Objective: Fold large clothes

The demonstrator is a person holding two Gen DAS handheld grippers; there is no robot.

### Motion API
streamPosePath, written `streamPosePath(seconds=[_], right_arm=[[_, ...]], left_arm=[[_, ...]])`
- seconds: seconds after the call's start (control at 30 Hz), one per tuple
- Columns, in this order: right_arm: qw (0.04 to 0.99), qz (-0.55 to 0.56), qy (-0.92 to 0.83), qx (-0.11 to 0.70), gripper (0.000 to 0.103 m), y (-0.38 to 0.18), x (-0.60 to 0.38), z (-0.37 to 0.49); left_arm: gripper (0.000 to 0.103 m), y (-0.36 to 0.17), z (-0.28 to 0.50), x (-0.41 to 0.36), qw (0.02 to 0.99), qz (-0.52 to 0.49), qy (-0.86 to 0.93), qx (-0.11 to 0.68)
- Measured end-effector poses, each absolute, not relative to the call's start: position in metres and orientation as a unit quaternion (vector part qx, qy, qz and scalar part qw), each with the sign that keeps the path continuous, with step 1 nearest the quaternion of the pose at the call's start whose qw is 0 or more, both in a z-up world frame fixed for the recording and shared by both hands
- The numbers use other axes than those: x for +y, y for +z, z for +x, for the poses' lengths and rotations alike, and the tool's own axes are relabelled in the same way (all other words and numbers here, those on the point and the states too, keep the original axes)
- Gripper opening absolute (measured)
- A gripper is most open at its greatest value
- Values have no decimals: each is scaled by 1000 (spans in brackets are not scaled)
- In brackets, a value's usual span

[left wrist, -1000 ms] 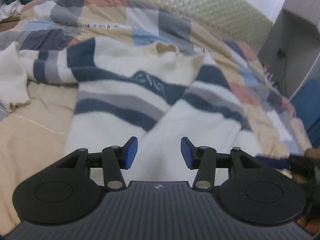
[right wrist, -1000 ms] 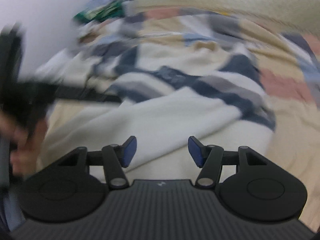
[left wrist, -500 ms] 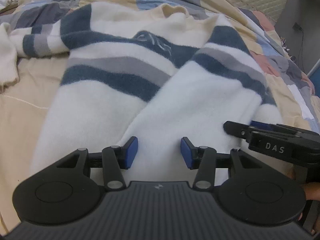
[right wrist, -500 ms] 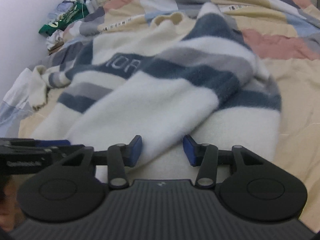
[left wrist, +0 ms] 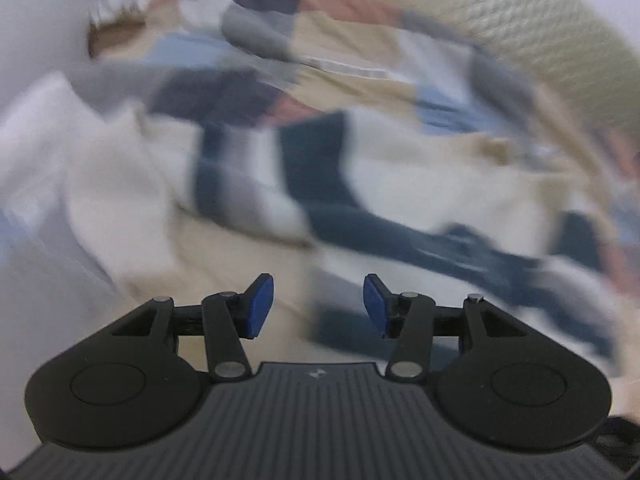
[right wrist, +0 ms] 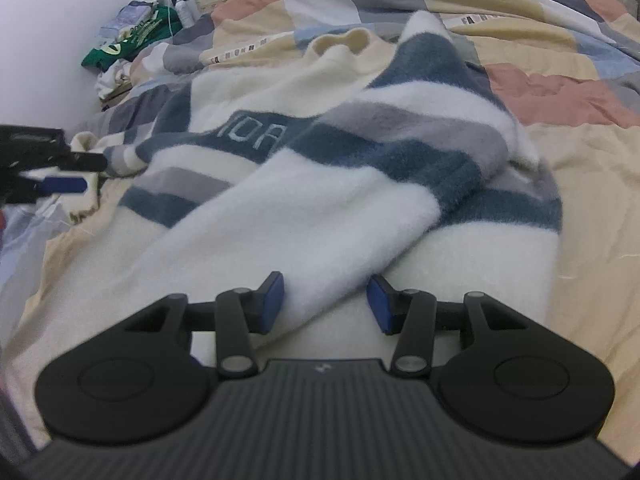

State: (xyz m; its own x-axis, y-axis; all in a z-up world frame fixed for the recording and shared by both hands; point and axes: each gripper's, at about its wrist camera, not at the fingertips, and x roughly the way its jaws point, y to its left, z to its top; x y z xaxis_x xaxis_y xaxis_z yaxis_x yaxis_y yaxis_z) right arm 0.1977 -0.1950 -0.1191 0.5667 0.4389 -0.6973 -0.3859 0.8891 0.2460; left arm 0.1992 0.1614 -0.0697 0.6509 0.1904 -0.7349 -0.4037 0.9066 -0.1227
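Right gripper (right wrist: 325,306) hangs low over the near end of the striped sweater (right wrist: 320,184), jaws spread, with the folded-over sleeve's white cuff lying between the blue pads and not visibly pinched. The left gripper (left wrist: 318,307) is also spread with nothing between its pads; its view is blurred, over the sweater's other sleeve near the patchwork quilt (right wrist: 560,92). Bare quilt lies to the sweater's right; a clothes pile (right wrist: 128,48) sits far left by the wall.

The left gripper (left wrist: 318,304) tilts downward, its 2 blue pads (left wrist: 260,306) parted. The right gripper (right wrist: 325,304) tilts downward too, jaws apart.
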Motion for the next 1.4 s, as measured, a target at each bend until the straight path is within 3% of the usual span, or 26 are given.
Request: streamPosePath(seconds=[0.2, 0.43, 0.5, 0.57, 0.6, 0.9, 1.17, 1.4], right_arm=[[878, 58, 241, 409, 51, -120, -198, 203], [877, 66, 240, 410, 50, -123, -196, 208], [878, 68, 240, 409, 50, -124, -196, 211], [877, 71, 238, 410, 50, -125, -194, 214], [878, 72, 237, 410, 50, -125, -194, 215], [879, 81, 230, 409, 50, -118, -201, 212], [882, 103, 230, 397, 50, -103, -216, 193], [889, 155, 215, 374, 51, -89, -255, 178]], left_arm=[[56, -99, 229, 217, 877, 23, 228, 422], [56, -142, 231, 241, 859, 22, 220, 463], [40, -144, 230, 242, 854, 24, 243, 459], [12, -138, 227, 248, 848, 12, 265, 458], [8, -133, 226, 251, 846, 0, 270, 460], [6, 7, 209, 217, 887, 46, 246, 388], [6, 153, 182, 102, 928, 145, 142, 312], [6, 178, 155, -37, 941, 191, -8, 280]])
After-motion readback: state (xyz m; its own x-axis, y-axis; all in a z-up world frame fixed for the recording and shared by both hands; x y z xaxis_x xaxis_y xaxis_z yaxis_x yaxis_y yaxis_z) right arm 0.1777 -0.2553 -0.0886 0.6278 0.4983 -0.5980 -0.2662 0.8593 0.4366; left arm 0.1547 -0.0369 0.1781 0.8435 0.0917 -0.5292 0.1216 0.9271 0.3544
